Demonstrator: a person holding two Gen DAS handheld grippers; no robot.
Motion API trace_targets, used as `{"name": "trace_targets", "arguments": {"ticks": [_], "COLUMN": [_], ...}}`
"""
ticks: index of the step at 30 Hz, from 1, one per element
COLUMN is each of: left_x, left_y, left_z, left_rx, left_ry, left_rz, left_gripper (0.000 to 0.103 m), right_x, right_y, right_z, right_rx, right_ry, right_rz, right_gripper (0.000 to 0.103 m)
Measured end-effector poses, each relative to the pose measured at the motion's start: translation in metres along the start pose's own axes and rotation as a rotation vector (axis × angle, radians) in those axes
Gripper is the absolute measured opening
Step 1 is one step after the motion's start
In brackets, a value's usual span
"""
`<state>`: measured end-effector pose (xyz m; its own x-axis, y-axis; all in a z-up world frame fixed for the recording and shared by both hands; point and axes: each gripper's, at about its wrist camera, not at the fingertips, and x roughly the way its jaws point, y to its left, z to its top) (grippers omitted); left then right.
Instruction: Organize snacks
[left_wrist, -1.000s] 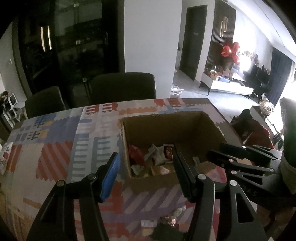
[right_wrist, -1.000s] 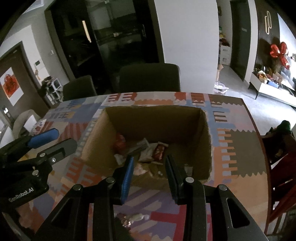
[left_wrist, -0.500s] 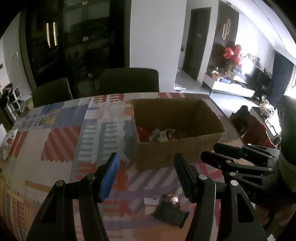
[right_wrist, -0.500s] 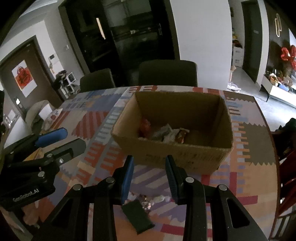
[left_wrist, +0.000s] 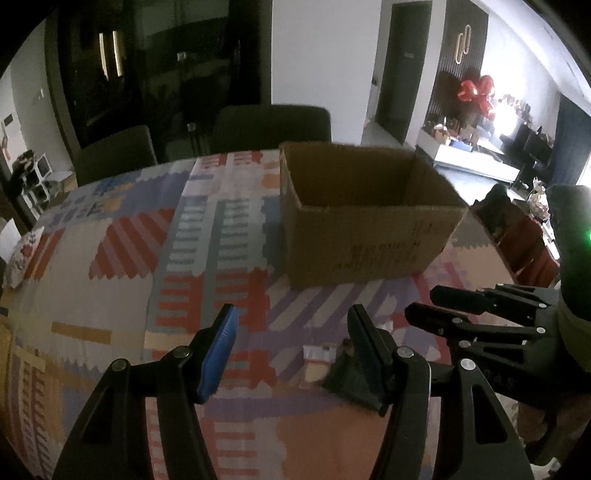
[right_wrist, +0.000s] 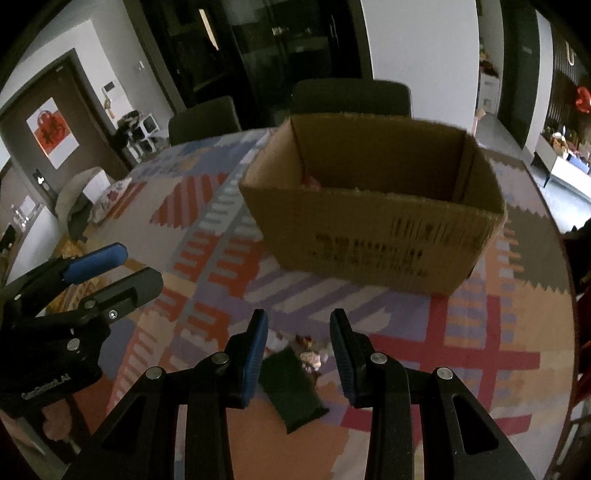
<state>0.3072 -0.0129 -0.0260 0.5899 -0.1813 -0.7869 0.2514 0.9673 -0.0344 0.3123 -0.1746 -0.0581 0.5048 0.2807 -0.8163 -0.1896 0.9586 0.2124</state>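
Note:
An open cardboard box (left_wrist: 369, 236) stands on the patterned tablecloth; it also shows in the right wrist view (right_wrist: 373, 225), with a red snack just visible inside. A dark green snack packet (right_wrist: 291, 387) and small wrapped candies (right_wrist: 308, 350) lie on the cloth in front of the box. My right gripper (right_wrist: 299, 354) is open, low over the packet and candies. My left gripper (left_wrist: 295, 350) is open and empty; a pale packet (left_wrist: 316, 360) and the dark packet (left_wrist: 343, 376) lie by its right finger. Each gripper shows in the other's view.
The table (left_wrist: 122, 295) has a colourful patterned cloth. Dark chairs (left_wrist: 273, 125) stand at the far side. A pillow (left_wrist: 26, 254) lies at the left edge. The right table edge (right_wrist: 554, 236) curves close to the box.
Both grippers have pulled back from over the box and dropped low toward the tablecloth. The box contents are now mostly hidden behind its near wall. The loose snacks are closer.

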Motion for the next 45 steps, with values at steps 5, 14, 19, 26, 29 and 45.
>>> {"name": "trace_targets", "arguments": {"ticks": [5, 14, 19, 26, 29, 45], "left_x": [0.011, 0.035, 0.050, 0.065, 0.071, 0.087], "left_y": [0.001, 0.003, 0.002, -0.004, -0.005, 0.001], "left_z": [-0.017, -0.041, -0.052, -0.062, -0.063, -0.065], "left_rx": [0.006, 0.009, 0.010, 0.025, 0.023, -0.008], "left_ry": [0.043, 0.125, 0.173, 0.211, 0.223, 0.261], "left_rz": [0.011, -0.004, -0.008, -0.017, -0.018, -0.024], "left_gripper": [0.060, 0.060, 0.060, 0.060, 0.060, 0.060], "right_x": [0.015, 0.044, 0.060, 0.083, 0.094, 0.131], "right_y": [0.000, 0.000, 0.000, -0.002, -0.005, -0.004], "right_z": [-0.013, -0.034, -0.041, -0.045, -0.045, -0.039], "right_rx": [-0.008, -0.015, -0.014, -0.018, -0.001, -0.021], "right_ry": [0.046, 0.135, 0.177, 0.222, 0.241, 0.279], "right_rz": [-0.001, 0.015, 0.029, 0.038, 0.044, 0.021], "right_gripper": [0.036, 0.036, 0.036, 0.036, 0.036, 0.035]}}
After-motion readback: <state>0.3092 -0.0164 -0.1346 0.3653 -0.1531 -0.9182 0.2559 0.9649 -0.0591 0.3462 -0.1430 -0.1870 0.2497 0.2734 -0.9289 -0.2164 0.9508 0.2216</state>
